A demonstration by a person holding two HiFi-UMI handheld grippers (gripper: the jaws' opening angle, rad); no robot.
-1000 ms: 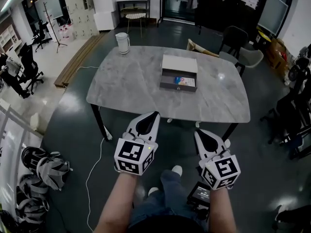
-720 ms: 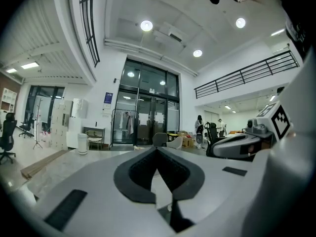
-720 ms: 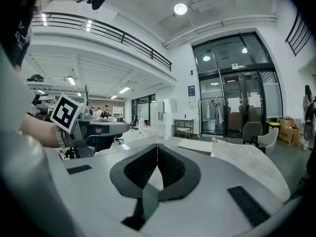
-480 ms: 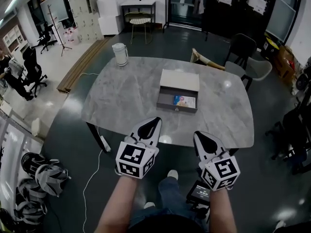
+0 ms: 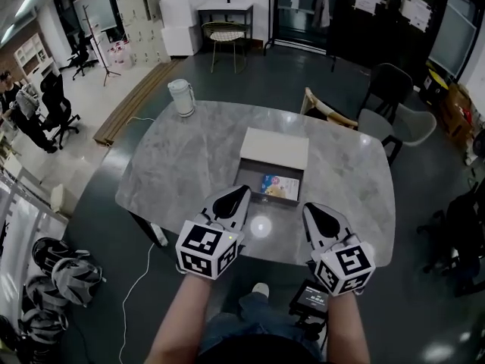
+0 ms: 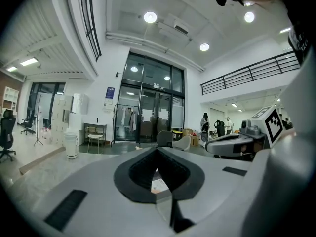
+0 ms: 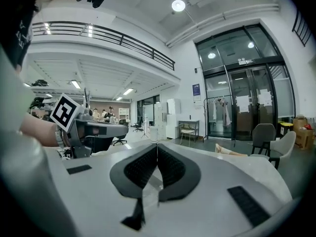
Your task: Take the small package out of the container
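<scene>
A grey box-like container (image 5: 270, 165) with a white lid part lies on the marble table (image 5: 182, 165); its open drawer section holds a small colourful package (image 5: 276, 186). My left gripper (image 5: 241, 192) hovers at the table's near edge, just left of the open drawer, jaws shut and empty. My right gripper (image 5: 309, 211) hangs near the table's front edge, below and right of the package, also shut with nothing in it. In the left gripper view a bit of the package (image 6: 159, 185) shows through the gap behind the closed jaw tips. The right gripper view shows closed tips (image 7: 157, 147).
A white kettle (image 5: 181, 97) stands at the table's far left corner. Chairs (image 5: 394, 97) stand behind the table at the right, a wooden one (image 5: 327, 112) against its far edge. Bags (image 5: 57, 268) lie on the floor at left. People sit at far left (image 5: 30, 112).
The view has moved closer to the table; the container now lies nearer to both grippers. Both grippers stay shut and side by side.
</scene>
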